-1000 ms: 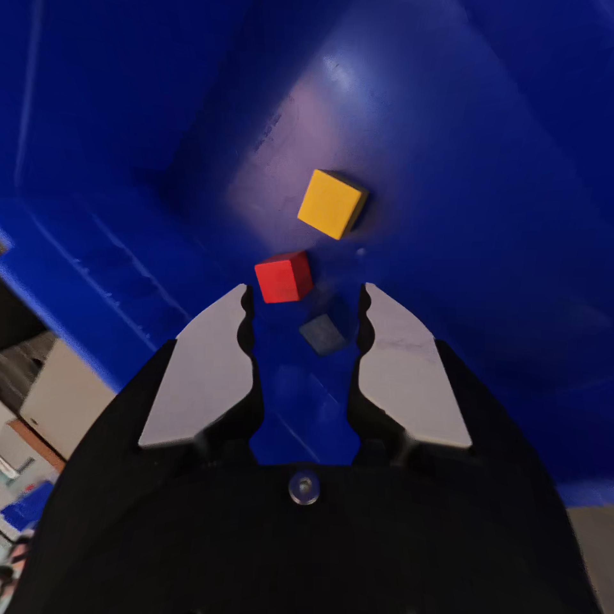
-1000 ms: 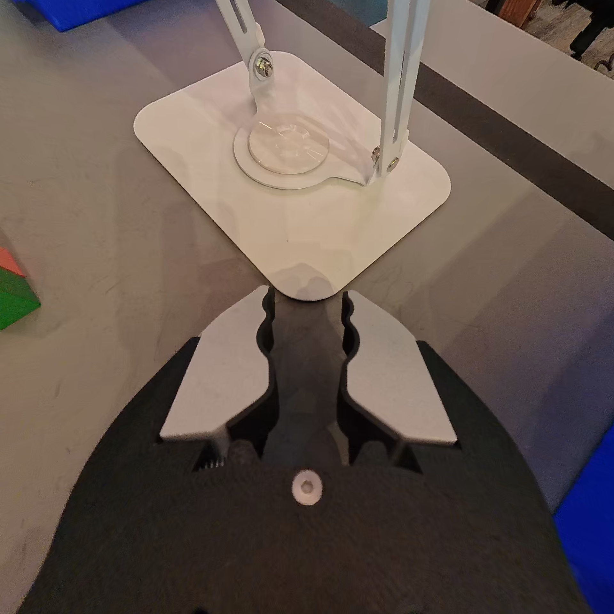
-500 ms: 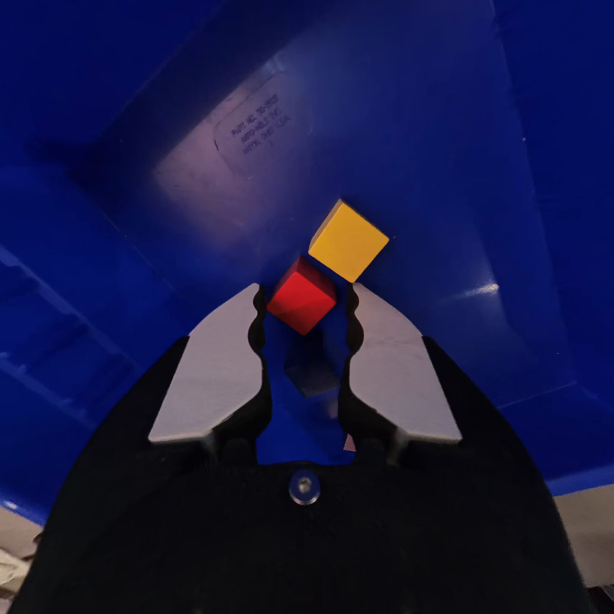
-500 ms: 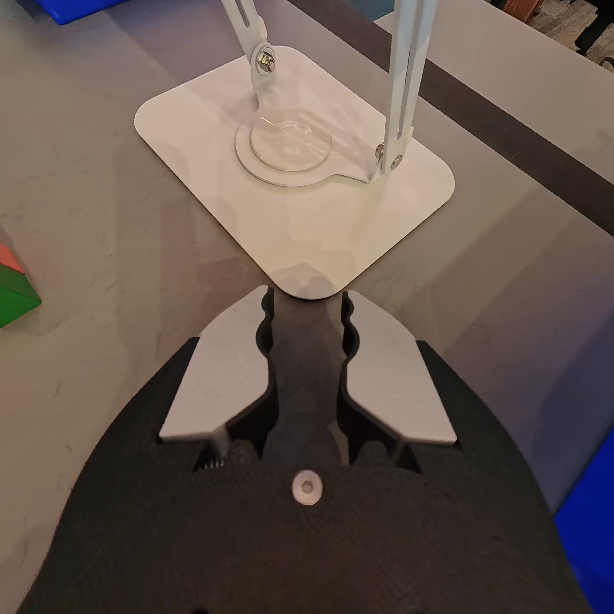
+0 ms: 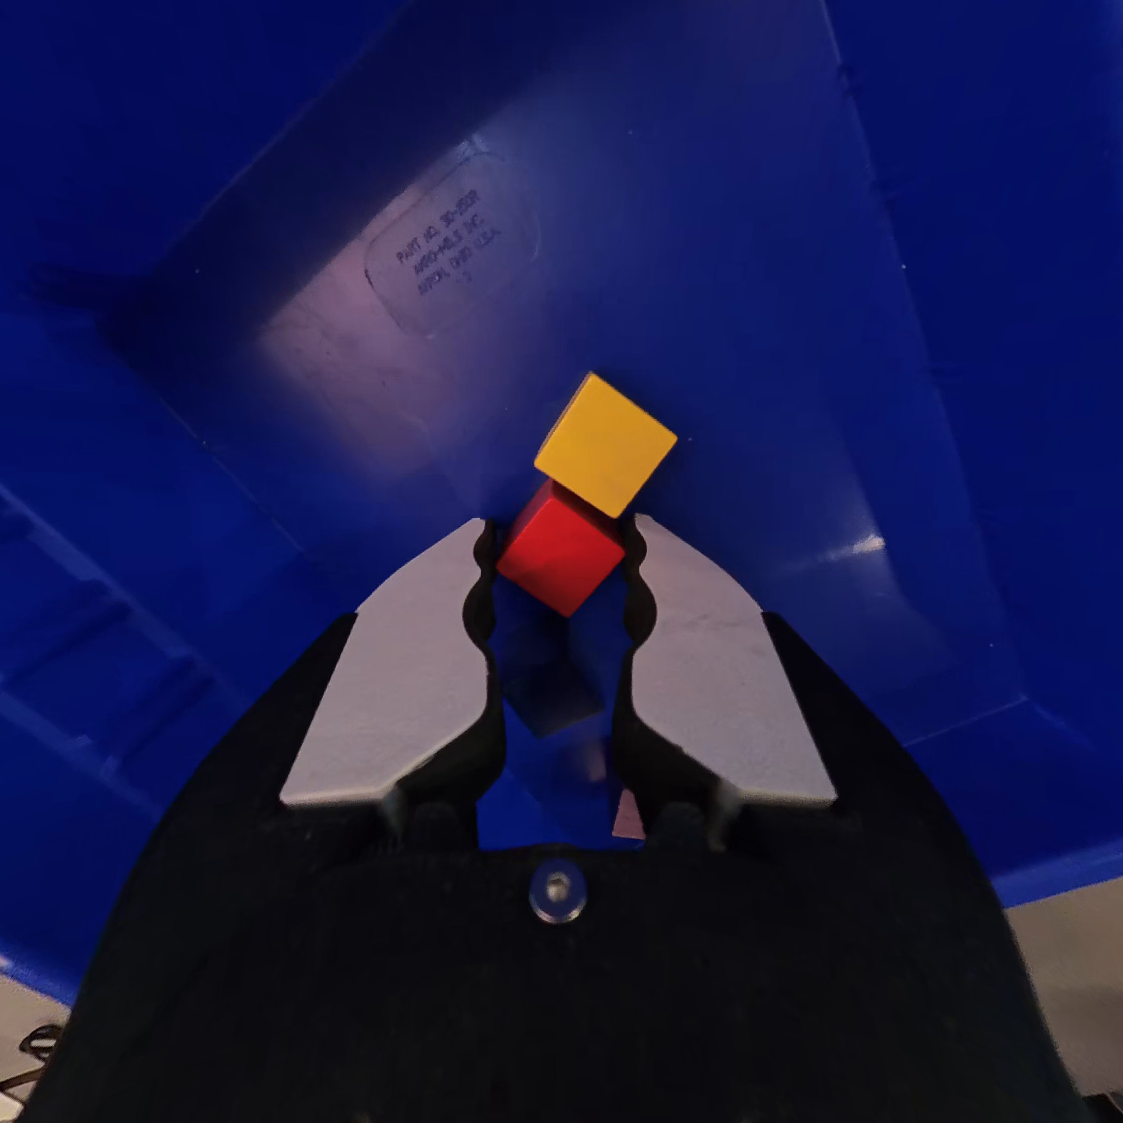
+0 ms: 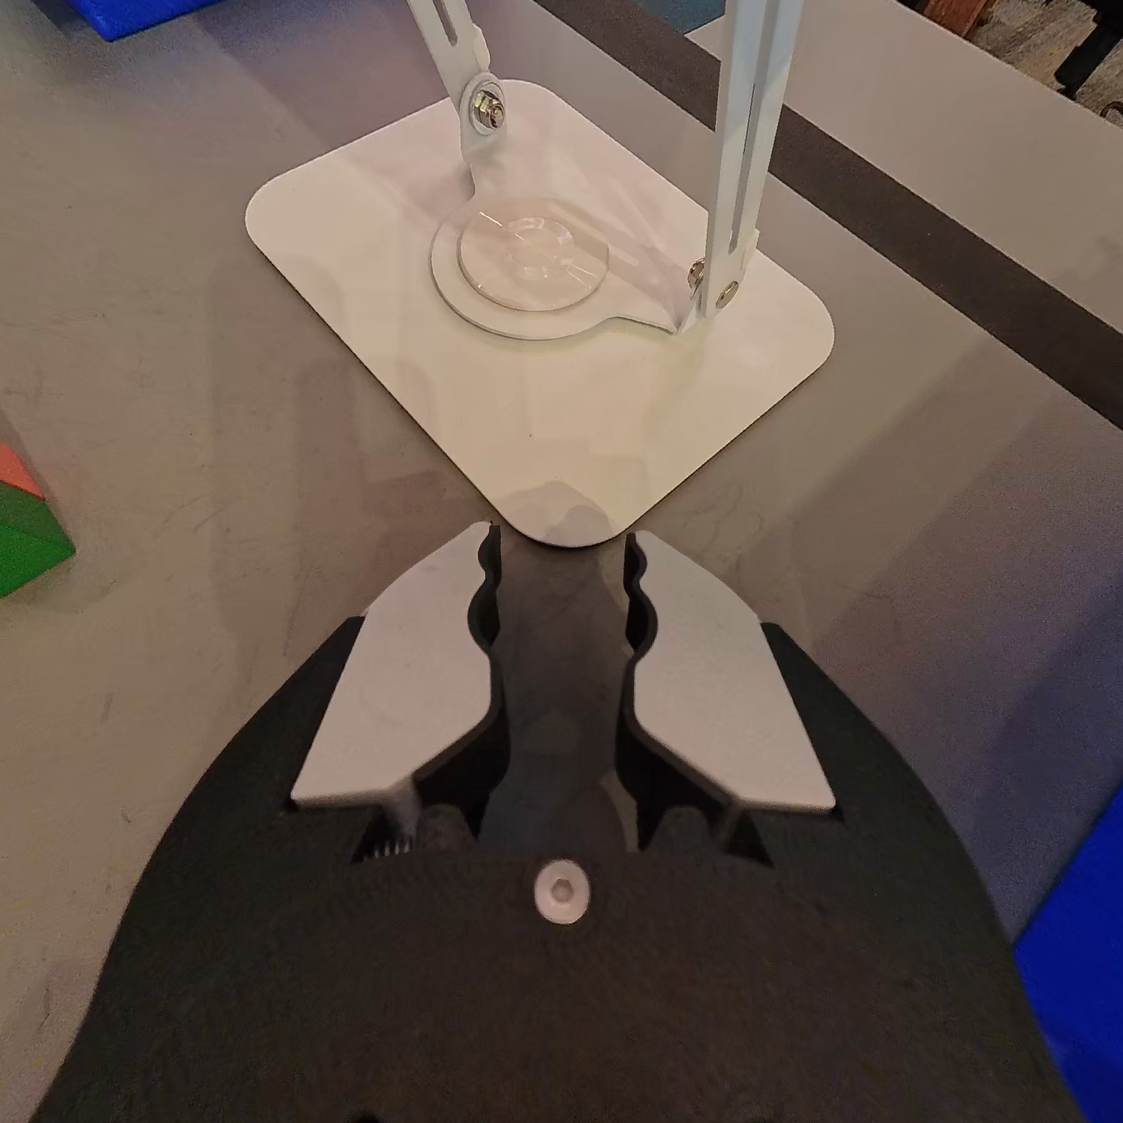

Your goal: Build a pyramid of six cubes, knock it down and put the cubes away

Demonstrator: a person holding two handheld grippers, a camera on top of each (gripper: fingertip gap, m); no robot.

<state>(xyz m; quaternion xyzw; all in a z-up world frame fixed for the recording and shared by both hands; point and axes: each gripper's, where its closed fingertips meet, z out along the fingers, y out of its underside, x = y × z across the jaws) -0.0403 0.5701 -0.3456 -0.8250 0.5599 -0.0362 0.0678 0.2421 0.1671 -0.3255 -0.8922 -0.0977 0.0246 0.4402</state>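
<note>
- While my left gripper [image 5: 559,535] reaches down inside the blue bin [image 5: 851,304], a red cube [image 5: 559,556] sits between its fingertips, standing on a corner and turned diamond-wise to the camera.
- My left fingers [image 5: 425,656] stand about one cube apart; each dark pad lies right at a corner of the red cube, but I cannot tell whether they press on it or only flank it.
- A yellow cube [image 5: 604,453] lies just beyond the red one, touching its upper edge, tilted the same way on the bin floor.
- Lower in the gap between my left fingers, a dark blue cube [image 5: 550,699] rests on the bin floor, hard to pick out against the blue plastic.
- A moulded stamp of raised writing [image 5: 449,243] marks the bin floor farther off.
- Over on the grey table [image 6: 182,364], my right gripper [image 6: 562,541] hangs with its fingers parted and only bare tabletop between them.
- Its tips point at the near rounded corner of a white stand base [image 6: 547,395], from which two white struts [image 6: 738,152] rise.
- At the left edge of the right wrist view, a green cube [image 6: 27,547] stands on the table with an orange-pink cube [image 6: 15,474] touching it from behind.
- Blue plastic [image 6: 1075,972] shows at that view's lower right edge, and another blue piece [image 6: 140,12] at its top left.
</note>
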